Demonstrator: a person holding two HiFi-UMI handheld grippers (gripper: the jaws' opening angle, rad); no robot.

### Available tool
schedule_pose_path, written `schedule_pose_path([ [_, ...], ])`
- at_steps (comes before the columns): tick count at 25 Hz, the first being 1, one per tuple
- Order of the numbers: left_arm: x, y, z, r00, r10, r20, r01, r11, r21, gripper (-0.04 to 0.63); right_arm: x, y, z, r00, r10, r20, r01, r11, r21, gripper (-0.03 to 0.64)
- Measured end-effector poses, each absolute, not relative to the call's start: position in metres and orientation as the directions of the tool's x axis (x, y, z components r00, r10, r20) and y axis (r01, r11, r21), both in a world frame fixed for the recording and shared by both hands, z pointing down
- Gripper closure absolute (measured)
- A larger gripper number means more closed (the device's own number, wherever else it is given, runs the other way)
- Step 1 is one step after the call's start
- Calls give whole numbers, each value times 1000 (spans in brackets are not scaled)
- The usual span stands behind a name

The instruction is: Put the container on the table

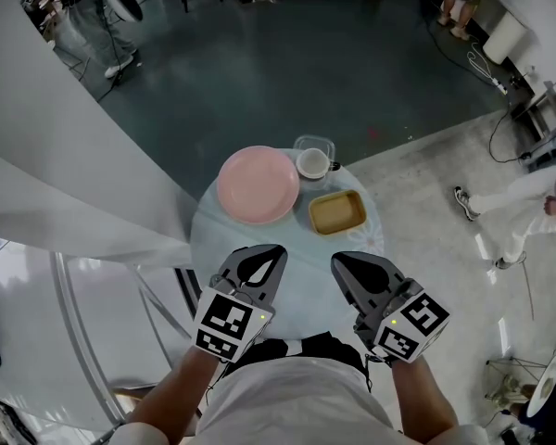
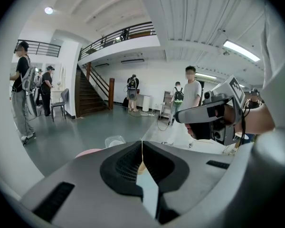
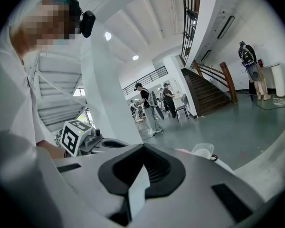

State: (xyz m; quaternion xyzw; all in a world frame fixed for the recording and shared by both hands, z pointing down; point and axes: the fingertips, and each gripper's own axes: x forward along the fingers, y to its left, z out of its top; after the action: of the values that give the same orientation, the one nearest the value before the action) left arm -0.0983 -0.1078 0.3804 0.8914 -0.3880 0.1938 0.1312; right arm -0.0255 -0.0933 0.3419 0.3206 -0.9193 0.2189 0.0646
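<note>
both your left gripper (image 1: 278, 250) and right gripper (image 1: 337, 260) are clenched, empty. the yellow container (image 1: 337, 212) sits on the table (image 1: 209, 235), just ahead of the right jaws.

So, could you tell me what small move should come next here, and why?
Probably open the right hand-held gripper: both it and the left hand-held gripper are shut and empty, and the yellow container lies on the table just ahead of it.

We hold our left tongs (image 1: 271, 253) and right tongs (image 1: 343, 263) side by side ahead of us, a gap between them. Both tilt slightly downward, each with jaws pressed together and gripping nothing.
</note>
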Motion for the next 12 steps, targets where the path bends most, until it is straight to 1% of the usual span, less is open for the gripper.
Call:
schedule_pose_path([
  [12, -94, -116, 383, 622, -639, 452, -743, -664, 85, 569, -22, -101, 347, -787, -558, 264, -617, 696, -368, 597],
])
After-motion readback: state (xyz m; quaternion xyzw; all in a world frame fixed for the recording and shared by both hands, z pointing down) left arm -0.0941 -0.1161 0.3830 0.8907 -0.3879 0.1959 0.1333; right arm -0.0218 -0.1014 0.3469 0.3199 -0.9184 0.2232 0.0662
